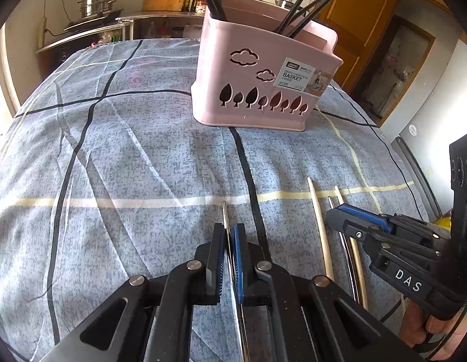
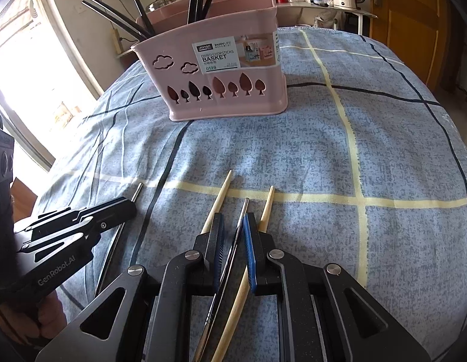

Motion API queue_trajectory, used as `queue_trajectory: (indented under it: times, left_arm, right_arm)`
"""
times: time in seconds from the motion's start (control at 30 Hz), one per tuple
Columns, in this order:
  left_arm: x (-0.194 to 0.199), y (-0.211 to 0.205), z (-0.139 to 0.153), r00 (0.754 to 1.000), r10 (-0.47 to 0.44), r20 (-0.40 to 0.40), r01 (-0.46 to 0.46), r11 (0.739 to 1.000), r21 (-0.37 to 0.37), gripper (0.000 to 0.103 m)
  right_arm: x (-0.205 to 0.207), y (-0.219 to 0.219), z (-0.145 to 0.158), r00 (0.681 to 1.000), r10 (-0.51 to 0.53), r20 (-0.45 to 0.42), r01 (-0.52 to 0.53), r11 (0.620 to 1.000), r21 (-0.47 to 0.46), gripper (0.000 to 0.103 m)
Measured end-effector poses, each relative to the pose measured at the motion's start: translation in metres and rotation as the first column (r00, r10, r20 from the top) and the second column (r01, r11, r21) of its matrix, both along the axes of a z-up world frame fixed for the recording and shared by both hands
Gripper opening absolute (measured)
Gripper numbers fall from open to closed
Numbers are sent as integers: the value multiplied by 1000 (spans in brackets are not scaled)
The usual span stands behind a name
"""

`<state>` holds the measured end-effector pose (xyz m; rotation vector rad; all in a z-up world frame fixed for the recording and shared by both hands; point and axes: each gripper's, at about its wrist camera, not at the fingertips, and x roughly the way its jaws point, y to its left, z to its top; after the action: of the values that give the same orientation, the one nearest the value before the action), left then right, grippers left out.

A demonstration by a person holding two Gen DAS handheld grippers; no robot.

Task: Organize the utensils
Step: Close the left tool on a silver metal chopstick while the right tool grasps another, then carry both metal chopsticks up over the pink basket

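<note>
Two claws worked low over your checked tabletop (image 1: 143, 157): your left claw (image 1: 229, 235) pinched a metal chopstick (image 1: 223, 211), your right claw (image 2: 233, 226) stood narrow around another metal chopstick (image 2: 244, 211), short of the pink basket (image 2: 227, 90).

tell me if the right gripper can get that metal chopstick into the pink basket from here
Probably yes: the right gripper has the metal chopstick between its fingers, and only bare cloth lies before the pink basket, whose top is open.
</note>
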<state>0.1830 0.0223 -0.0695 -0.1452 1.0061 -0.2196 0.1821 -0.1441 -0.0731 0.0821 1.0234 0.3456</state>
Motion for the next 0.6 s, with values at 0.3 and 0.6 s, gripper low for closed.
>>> queue_trajectory:
  times: [0.3,0.6]
  left_arm:
    - [16,-12,2,1000,-27,-12,27,999,45,5]
    - [16,-9,1,1000,-15,-21,16,999,28,4]
  right_arm:
    - [5,11,1,1000,-9,-9,8,998,-69,6]
    - [5,20,2,999,32,-31,-32,999,-15,4]
